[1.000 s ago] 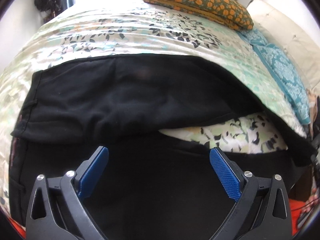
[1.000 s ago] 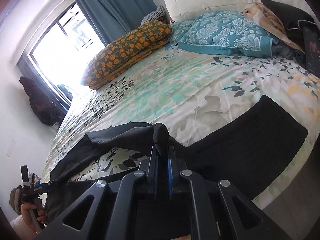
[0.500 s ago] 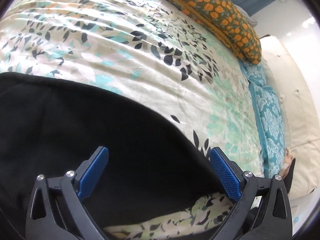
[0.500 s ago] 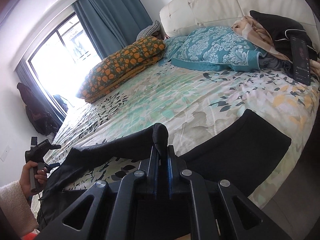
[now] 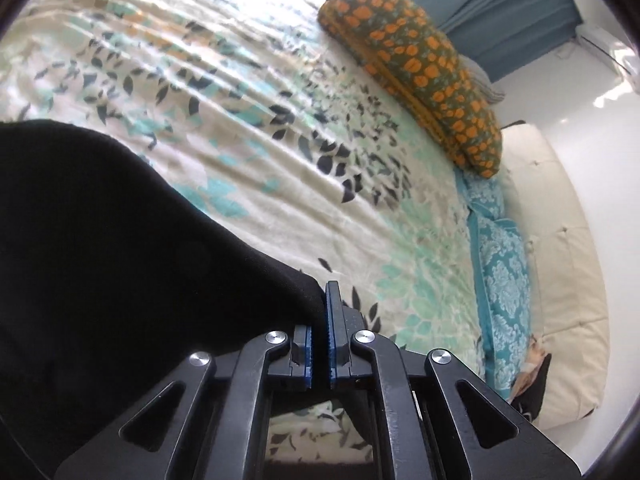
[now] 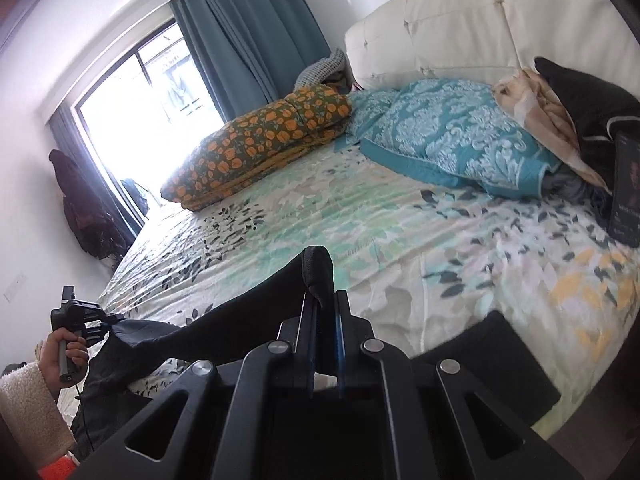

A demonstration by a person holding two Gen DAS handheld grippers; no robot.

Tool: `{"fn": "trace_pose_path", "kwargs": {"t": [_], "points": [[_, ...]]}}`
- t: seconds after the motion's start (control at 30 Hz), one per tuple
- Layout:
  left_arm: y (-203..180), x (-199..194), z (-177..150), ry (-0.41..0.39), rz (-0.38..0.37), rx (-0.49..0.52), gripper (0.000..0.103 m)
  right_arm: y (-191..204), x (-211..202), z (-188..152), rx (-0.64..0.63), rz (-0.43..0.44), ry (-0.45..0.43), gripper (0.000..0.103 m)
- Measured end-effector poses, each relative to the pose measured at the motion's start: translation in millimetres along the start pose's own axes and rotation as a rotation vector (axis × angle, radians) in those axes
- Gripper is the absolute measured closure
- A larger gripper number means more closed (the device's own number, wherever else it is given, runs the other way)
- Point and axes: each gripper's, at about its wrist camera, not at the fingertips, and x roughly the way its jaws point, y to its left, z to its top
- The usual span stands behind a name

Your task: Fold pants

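Black pants — stretched lengthwise between both clamped grippers — span the bed.

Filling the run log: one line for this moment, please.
task: fold pants | left gripper: shut on black pants edge | right gripper: shut on pants fold | surface: floral bedspread

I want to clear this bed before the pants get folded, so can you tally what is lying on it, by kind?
Black pants: 1
Orange-flowered folded quilt: 1
Teal patterned pillows: 1 clearly, perhaps a second behind it
Loose clothes, beige and black: 2
Phone: 1
Total: 6 at least
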Motion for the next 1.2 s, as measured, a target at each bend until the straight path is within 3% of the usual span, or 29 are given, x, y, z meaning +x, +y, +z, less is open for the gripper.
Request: {"fn": "trace_pose_path", "kwargs": {"t": [0.07, 0.13, 0.27, 0.33, 0.4, 0.53, 0.6, 0.7, 0.8, 0.93, 1.2], "points": [[-3, -45, -27, -0.075, -0.003, 0.084, 0.099, 5, -5, 17, -0.108, 0.052, -0.016, 0.095], [7, -72, -68, -0.089, 0.026, 0.155, 0.098, 6, -8, 13, -0.250, 0.058, 0.037, 0.095], [49, -72, -157, 0.020, 0.154, 0.225, 0.098, -39, 15, -47, -0.249, 0.044, 0.344, 0.089], [65, -66, -178, 0.067, 0.179, 0.212, 0.098, -65, 26, -81, -0.215, 0.021, 0.489, 0.087], [70, -68, -183, 0.058, 0.177, 0.203, 0.098, -83, 25, -102, -0.184, -0.003, 0.576, 0.081], [57, -75, -178, 0.028, 0.159, 0.239, 0.098, -102, 3, -101, -0.069, 0.035, 0.548, 0.055], [54, -78, -174, 0.017, 0.148, 0.243, 0.098, -103, -6, -95, -0.001, 0.093, 0.522, 0.051], [55, -77, -173, 0.019, 0.147, 0.233, 0.098, -103, -5, -91, 0.128, 0.198, 0.526, 0.038], [58, -74, -175, 0.028, 0.148, 0.222, 0.098, -103, 3, -96, 0.219, 0.262, 0.540, 0.038], [58, -73, -176, 0.034, 0.152, 0.227, 0.098, -93, 8, -100, 0.246, 0.318, 0.533, 0.036], [54, -75, -173, 0.028, 0.147, 0.231, 0.098, -92, 5, -102, 0.289, 0.352, 0.501, 0.036]]}}
